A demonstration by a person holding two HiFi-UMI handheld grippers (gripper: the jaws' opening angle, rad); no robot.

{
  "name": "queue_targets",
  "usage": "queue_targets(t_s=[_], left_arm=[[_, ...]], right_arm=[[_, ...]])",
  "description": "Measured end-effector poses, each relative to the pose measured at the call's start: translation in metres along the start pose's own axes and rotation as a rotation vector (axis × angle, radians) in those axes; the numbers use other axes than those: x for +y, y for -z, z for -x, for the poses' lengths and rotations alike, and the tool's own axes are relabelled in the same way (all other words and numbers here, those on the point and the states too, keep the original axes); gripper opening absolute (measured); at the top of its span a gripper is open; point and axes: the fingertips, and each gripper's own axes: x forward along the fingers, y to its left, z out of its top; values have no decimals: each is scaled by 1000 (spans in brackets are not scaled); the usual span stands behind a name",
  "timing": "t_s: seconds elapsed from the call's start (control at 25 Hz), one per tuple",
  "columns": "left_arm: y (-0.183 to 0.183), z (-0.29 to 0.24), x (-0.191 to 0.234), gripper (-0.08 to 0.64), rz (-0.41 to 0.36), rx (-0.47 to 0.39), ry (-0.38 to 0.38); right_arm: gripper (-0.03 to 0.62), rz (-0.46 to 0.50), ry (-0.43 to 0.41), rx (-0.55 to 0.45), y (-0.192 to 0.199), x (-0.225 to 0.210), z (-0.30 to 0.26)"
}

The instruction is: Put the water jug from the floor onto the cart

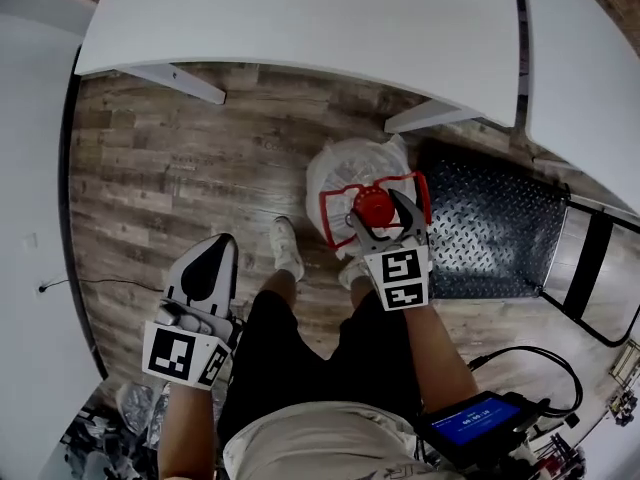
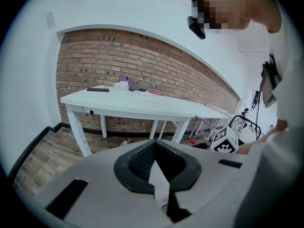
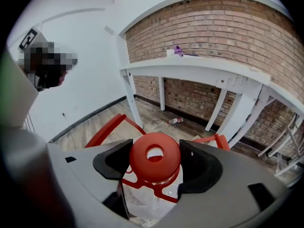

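Near left: L gripper [image 1: 219,246] held at the person's side, jaws together, nothing betw. them, taking no part in the work. Near right, just past the person's shoes [image 1: 288,249]: R gripper [image 1: 383,215] points down at the water jug [image 1: 338,171], jaws spread wide and seated either side of the red cap [image 3: 155,158]. Pads appear to bear on the cap on both sides, so read as a grip on the jug at its neck. Red carry frame [image 1: 329,211] rings the neck and is untouched by either jaw. Jug stands upright over the wood floor [image 1: 170,158], just left of the cart [image 1: 492,230], body close to the deck's left edge. Cannot tell from above whether its base is on the floor or clear of it. Cart deck, black tread plate, carries nothing in view. Farther off: white table [image 1: 300,18], not involved. Assessment: approach and grasp appear complete; jug is not yet on the cart. Outstanding: raise it above deck ht, carry it right, set it down upright, release. Risk noted: one-handed hold on a smooth round cap, so the jug may slip or swing; recommend support from the L gripper.
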Motion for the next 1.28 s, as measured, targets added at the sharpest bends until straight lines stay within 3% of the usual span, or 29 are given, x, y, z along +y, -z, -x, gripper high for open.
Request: queue_targets(t_s=[0.36, 0.68, 0.88, 1.28], left_arm=[[-35, 4, -7, 2, -68, -2, 45], [-74, -30, -65, 2, -162, -18, 208], [-85, -60, -134, 2, -223, -14, 328], [-92, -127, -278, 2, -368, 37, 585]], right_arm=[[311, -55, 71, -31, -50, -5, 98], [311, -166, 151, -65, -55, -45, 165], [311, -255, 216, -73, -29, -90, 211], [311, -446, 468, -61, 65, -185, 299]])
